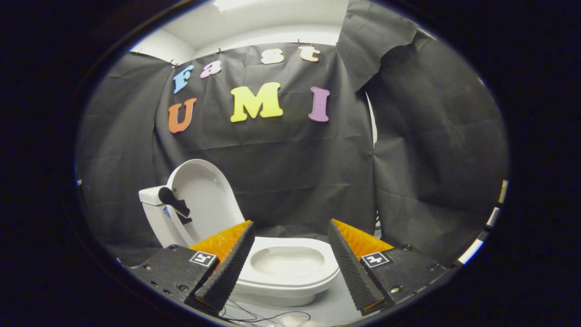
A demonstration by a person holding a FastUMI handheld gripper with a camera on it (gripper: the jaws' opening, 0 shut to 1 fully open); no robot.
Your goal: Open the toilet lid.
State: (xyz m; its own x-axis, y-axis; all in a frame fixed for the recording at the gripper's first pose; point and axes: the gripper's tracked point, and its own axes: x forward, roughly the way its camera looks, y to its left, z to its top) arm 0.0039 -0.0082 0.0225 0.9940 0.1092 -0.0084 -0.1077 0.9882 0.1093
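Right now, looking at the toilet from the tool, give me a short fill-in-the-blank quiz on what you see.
1. The toilet lid stands ____, leaning back against the tank.
2. The tool has its fingers ____, gripping nothing.
3. The toilet seat lies ____ over the bowl, just ahead of the fingers.
4. The booth's wall behind the toilet is ____ cloth.

Missing words: raised; open; down; black

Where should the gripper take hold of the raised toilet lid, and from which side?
Probably the lid's free curved rim at its top, approached from the bowl side. The lid stands upright against the tank, so that thin edge is exposed. The gripper is open, with the bowl between its fingers.
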